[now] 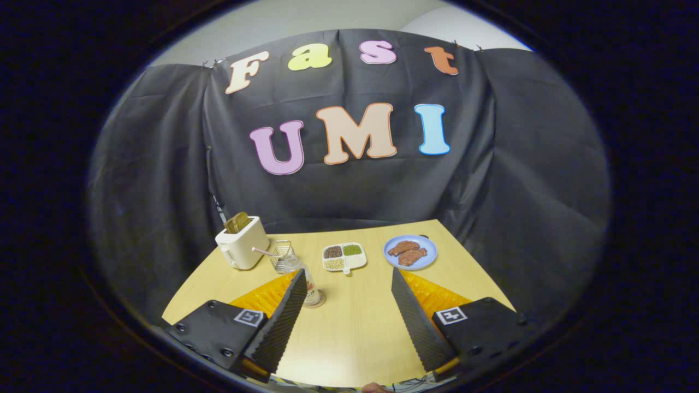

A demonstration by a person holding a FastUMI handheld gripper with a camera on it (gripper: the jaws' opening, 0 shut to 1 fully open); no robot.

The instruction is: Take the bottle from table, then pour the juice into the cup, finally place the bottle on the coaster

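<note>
Bottle (310,286) upright on the worktop (355,327), just beyond the tip of the left finger, standing on what looks like a small round coaster (318,301). The fingers (346,303) are spread wide and hold nothing, well back from it and high. That fits two readings: a bottle waiting to be picked up, or one already set down where the task wants it. Any approach would call for coming in level, fingers either side of the body below the neck, because it is tall, narrow and would tip easily. It looks clear-walled with a pale cap and a reddish label. Behind it stand a wire basket (282,255) and a toaster (242,248); I can't make out the cup.
</note>
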